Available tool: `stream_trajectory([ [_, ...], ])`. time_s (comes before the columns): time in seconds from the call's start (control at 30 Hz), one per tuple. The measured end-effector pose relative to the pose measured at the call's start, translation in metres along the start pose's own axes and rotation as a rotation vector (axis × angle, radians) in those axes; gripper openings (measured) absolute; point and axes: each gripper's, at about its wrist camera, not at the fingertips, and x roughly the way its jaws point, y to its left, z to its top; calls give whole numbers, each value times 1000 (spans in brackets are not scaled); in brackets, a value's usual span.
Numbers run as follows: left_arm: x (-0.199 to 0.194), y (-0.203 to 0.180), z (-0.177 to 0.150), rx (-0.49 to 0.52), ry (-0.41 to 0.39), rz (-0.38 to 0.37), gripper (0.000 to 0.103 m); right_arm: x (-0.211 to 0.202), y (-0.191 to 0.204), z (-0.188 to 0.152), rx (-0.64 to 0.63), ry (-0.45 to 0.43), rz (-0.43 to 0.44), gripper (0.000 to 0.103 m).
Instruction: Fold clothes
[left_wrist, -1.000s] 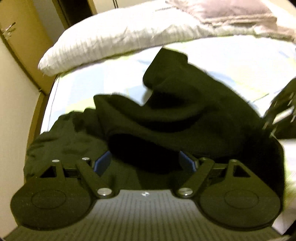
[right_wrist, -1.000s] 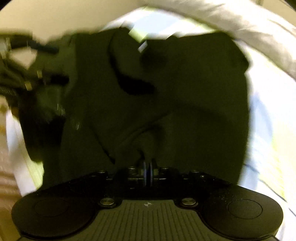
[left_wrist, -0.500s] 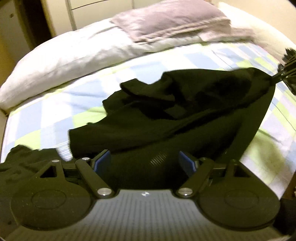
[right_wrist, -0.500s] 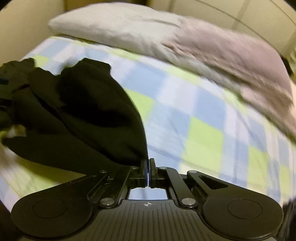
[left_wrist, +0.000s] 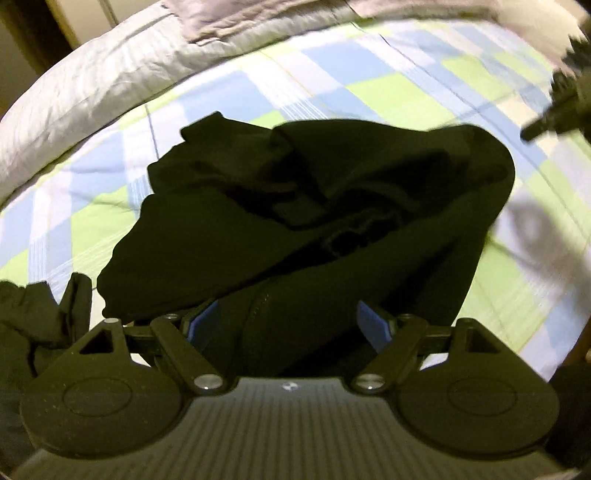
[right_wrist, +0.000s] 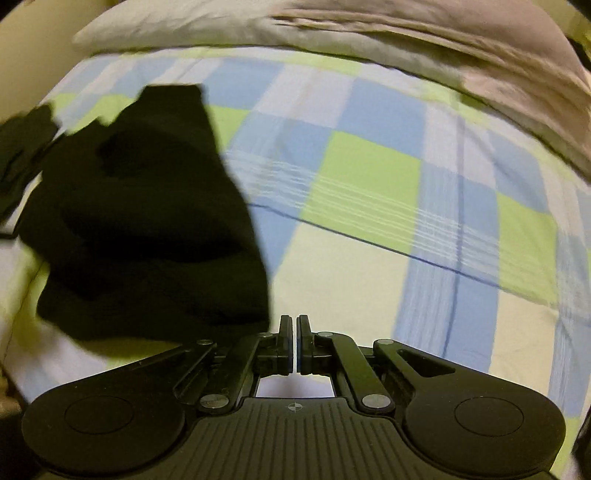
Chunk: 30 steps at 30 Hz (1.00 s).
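A black garment (left_wrist: 303, 221) lies crumpled on the checked bedsheet (left_wrist: 388, 96). My left gripper (left_wrist: 288, 325) is open, with a fold of the garment lying between its blue-padded fingers (left_wrist: 373, 325). My right gripper (right_wrist: 294, 332) is shut and holds nothing. The garment (right_wrist: 147, 221) lies to its left with its edge just beside the fingertips. The right gripper also shows blurred at the far right of the left wrist view (left_wrist: 565, 99), apart from the cloth.
A second dark garment (left_wrist: 33, 332) lies at the left edge of the bed. A white pillow (left_wrist: 103, 81) and a folded grey blanket (right_wrist: 480, 48) lie along the head of the bed. Checked sheet (right_wrist: 388, 221) spreads to the right.
The right gripper has let go of the garment corner and pulled away to the right. The garment has dropped onto the sheet. The left gripper stays open over the cloth.
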Motion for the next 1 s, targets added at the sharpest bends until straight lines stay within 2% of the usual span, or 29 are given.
stream_trajectory([
  [0.2, 21, 26, -20, 47, 55, 39, 78, 0, -8, 1, 108, 11, -52, 0],
  [0.27, 25, 40, -29, 73, 68, 62, 78, 8, -2, 0, 140, 21, -55, 22],
  [0.3, 26, 47, -34, 87, 71, 67, 78, 12, 5, 1, 149, 22, -48, 60],
  [0.33, 26, 54, -38, 100, 73, 73, 80, 17, 13, 2, 155, 20, -37, 80],
  [0.47, 28, 86, -58, 136, 74, 96, 82, 34, 54, 7, 133, 17, 5, 80],
  [0.6, 31, 122, -72, 90, 57, 103, 82, 48, 112, 11, -20, -31, -31, 80],
  [0.7, 37, 145, -78, 30, 49, 92, 82, 63, 152, 23, -120, -59, -91, 80],
  [0.87, 48, 164, -75, -33, 11, 61, 82, 66, 197, 34, -294, -126, -261, 80],
  [0.93, 52, 165, -69, -43, -9, 41, 82, 61, 207, 33, -334, -164, -297, 80],
  [1.0, 56, 165, -62, -44, -27, 23, 82, 58, 216, 29, -403, -191, -298, 80],
])
